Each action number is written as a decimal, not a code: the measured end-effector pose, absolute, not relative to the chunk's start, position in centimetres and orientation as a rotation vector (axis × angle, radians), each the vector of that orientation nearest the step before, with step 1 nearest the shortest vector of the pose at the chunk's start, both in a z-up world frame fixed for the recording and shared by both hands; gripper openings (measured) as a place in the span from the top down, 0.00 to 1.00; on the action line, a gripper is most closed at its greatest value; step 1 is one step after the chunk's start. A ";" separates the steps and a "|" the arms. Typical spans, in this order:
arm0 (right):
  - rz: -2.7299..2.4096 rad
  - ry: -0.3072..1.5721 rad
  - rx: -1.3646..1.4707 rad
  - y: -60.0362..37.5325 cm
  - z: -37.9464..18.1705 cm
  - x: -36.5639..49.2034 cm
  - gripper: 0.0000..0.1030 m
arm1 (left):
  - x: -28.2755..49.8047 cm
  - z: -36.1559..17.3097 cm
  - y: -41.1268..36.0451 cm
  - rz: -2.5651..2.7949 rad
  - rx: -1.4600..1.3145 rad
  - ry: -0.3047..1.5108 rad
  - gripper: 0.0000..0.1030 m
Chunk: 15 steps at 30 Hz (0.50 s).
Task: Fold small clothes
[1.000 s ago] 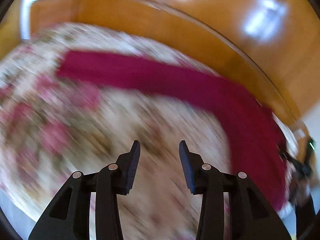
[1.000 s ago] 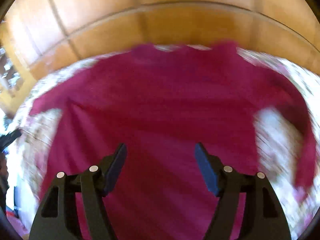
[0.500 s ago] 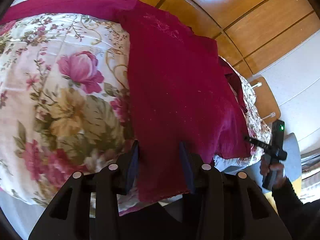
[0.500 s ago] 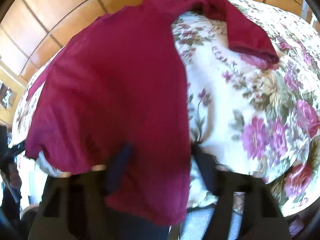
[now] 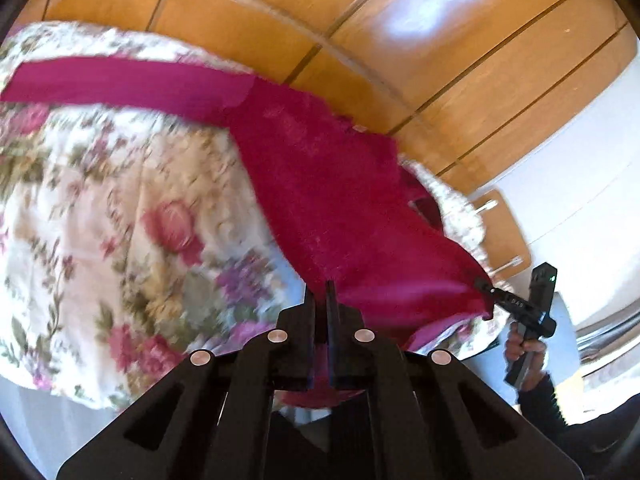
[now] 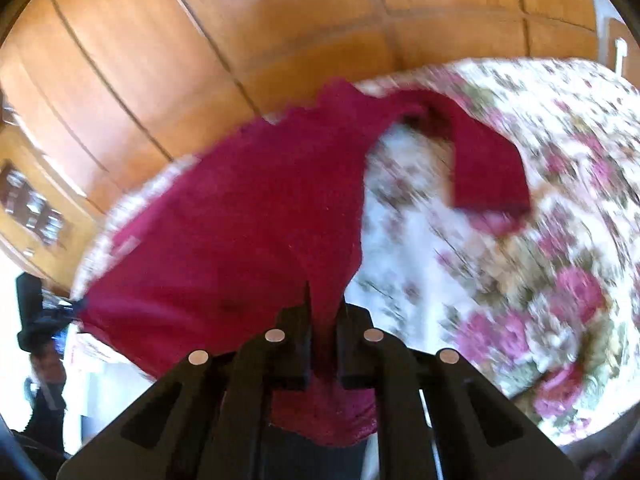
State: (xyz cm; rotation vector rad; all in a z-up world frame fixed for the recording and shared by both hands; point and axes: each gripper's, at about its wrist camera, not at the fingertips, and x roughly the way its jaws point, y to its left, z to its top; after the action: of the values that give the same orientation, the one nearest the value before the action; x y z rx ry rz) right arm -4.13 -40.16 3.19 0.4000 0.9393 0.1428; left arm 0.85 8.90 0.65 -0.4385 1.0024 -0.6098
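A magenta long-sleeved sweater [image 5: 328, 184] lies spread on a floral bedspread [image 5: 120, 208]. My left gripper [image 5: 320, 294] has its jaws closing tight on the near hem corner, with cloth pinched between the pads. In the right wrist view my right gripper [image 6: 324, 300] is likewise closing on the opposite hem corner of the sweater [image 6: 240, 220]. The hem hangs stretched between the two, lifted off the bed. One sleeve [image 5: 120, 84] lies straight out to the left. The other sleeve [image 6: 488, 172] is bent back on the bedspread [image 6: 540, 280]. Each gripper shows small in the other's view, the right gripper [image 5: 486, 288] and the left gripper [image 6: 76, 306].
Wooden wall panels [image 5: 400, 40] rise close behind the bed. A small wooden piece of furniture [image 5: 500, 232] stands past the bed's far right corner. A person's hand [image 5: 524, 344] holds the right gripper's handle. The bed's near edge runs just under both grippers.
Both grippers went from open above the sweater to shut on its near hem corners. The hem has come up off the bedspread and is pulled taut between them.
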 end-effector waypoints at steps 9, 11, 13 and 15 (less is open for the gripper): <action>0.053 1.119 0.290 -38.7 -4.3 -3.8 0.87 | 0.3 -5.3 6.4 -0.432 -0.197 1.144 0.87; 0.055 1.110 0.320 -39.5 -4.0 -3.8 0.61 | 0.3 -4.1 6.8 -0.397 -0.192 1.073 0.79; 0.019 1.059 0.330 -40.7 -2.9 -4.1 0.57 | 1.0 -2.9 7.1 -0.374 -0.204 1.016 0.67; -0.044 0.996 0.346 -42.3 -1.5 -4.3 0.57 | 1.6 -2.0 6.8 -0.333 -0.207 0.935 0.55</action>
State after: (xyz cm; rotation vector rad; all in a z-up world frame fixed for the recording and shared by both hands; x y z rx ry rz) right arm -4.35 -42.33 -1.45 0.3455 0.9962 -0.0436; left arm 1.64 6.77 -2.01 -0.2067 0.9351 -0.3331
